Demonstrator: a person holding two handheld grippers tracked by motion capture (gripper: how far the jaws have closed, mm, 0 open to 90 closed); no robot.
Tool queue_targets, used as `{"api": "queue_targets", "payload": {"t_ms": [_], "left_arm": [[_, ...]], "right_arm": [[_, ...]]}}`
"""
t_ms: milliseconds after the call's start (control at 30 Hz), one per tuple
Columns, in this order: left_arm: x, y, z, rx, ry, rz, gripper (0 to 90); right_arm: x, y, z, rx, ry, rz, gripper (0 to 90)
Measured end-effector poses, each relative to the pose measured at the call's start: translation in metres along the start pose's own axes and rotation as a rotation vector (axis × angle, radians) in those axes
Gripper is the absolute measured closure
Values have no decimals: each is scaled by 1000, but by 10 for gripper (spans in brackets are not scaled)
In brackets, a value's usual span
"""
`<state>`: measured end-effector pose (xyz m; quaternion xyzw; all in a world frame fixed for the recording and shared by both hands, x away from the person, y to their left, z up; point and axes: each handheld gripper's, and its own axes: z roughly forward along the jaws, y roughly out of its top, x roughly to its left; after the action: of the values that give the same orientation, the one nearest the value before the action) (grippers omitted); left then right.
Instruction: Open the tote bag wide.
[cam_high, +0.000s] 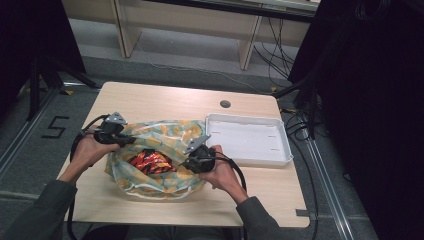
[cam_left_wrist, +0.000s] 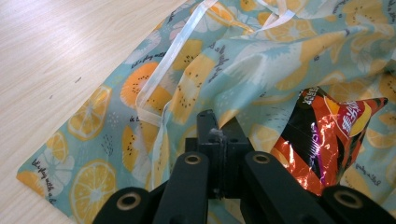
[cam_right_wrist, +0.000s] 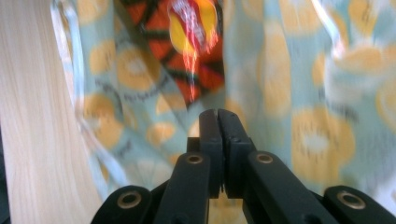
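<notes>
A light blue bag (cam_high: 170, 131) printed with orange and lemon slices lies crumpled on the wooden table (cam_high: 165, 97). Its mouth gapes, and a shiny orange-red snack packet (cam_high: 150, 161) lies inside. My left gripper (cam_high: 131, 141) is at the bag's left edge. In the left gripper view its jaws (cam_left_wrist: 218, 126) are shut, with a fold of the bag (cam_left_wrist: 210, 60) pinched between them beside the packet (cam_left_wrist: 331, 140). My right gripper (cam_high: 184, 162) is at the right rim of the opening. Its jaws (cam_right_wrist: 218, 114) are shut and seem to pinch the blurred bag fabric (cam_right_wrist: 303, 93), with the packet (cam_right_wrist: 187, 51) beyond.
An empty white tray (cam_high: 250, 140) stands on the table just right of the bag. A round cable hole (cam_high: 225, 104) sits near the far edge. Bare tabletop (cam_left_wrist: 56, 56) lies left of the bag. Cables trail from both grippers toward the person.
</notes>
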<state>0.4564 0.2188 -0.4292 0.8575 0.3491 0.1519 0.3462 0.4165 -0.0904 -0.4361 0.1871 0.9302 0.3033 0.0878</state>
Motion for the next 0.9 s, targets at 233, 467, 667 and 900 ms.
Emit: {"api": "queue_targets", "payload": {"t_ms": [233,467,667,900], "left_arm": [[-2,-6,5,17,-5,6,887],[-14,-12,-7,32,-30,1,717],[-37,-8,-45,-34,-11,17,541],[-73,-26,-35,104,-41,113,846]], "right_arm": [[-17,14,42,54,-75,-15,900],[-35,20,58,41,-103,22,900],[-33,21,53,27,-90,33,900],[-32,21,53,24,-86,64,900]]}}
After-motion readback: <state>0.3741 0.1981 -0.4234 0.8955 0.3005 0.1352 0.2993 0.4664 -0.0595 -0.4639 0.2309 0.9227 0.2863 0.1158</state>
